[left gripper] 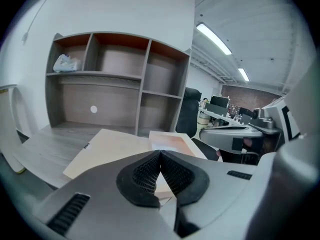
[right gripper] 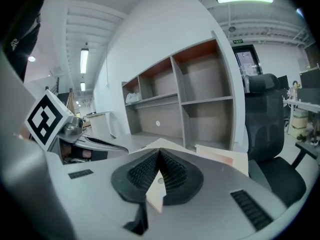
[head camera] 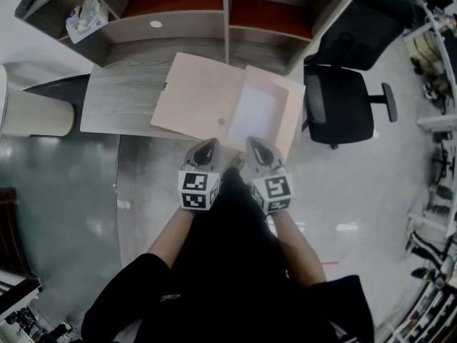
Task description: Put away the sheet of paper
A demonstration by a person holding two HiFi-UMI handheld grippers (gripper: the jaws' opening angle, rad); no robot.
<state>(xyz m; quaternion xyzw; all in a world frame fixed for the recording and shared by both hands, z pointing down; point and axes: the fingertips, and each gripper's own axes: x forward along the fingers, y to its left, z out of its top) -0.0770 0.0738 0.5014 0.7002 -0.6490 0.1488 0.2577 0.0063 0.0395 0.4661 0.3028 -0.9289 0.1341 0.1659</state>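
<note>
A beige box folder [head camera: 193,95] lies open on the grey desk [head camera: 118,102], its lid spread to the left. A white sheet of paper [head camera: 255,111] rests in its right half. My left gripper [head camera: 208,147] and right gripper [head camera: 257,146] sit side by side at the folder's near edge. In the left gripper view the left gripper [left gripper: 160,156] is shut, with a beige strip of the folder [left gripper: 107,149] showing between the pads. In the right gripper view the right gripper [right gripper: 159,156] is shut on a beige flap [right gripper: 156,196] that pokes out below the pads.
A wooden shelf unit [head camera: 178,20] stands at the back of the desk, with a tissue pack [head camera: 86,16] in its left bay. A black office chair [head camera: 339,102] stands right of the desk. A cream rounded cabinet [head camera: 36,113] is at the left.
</note>
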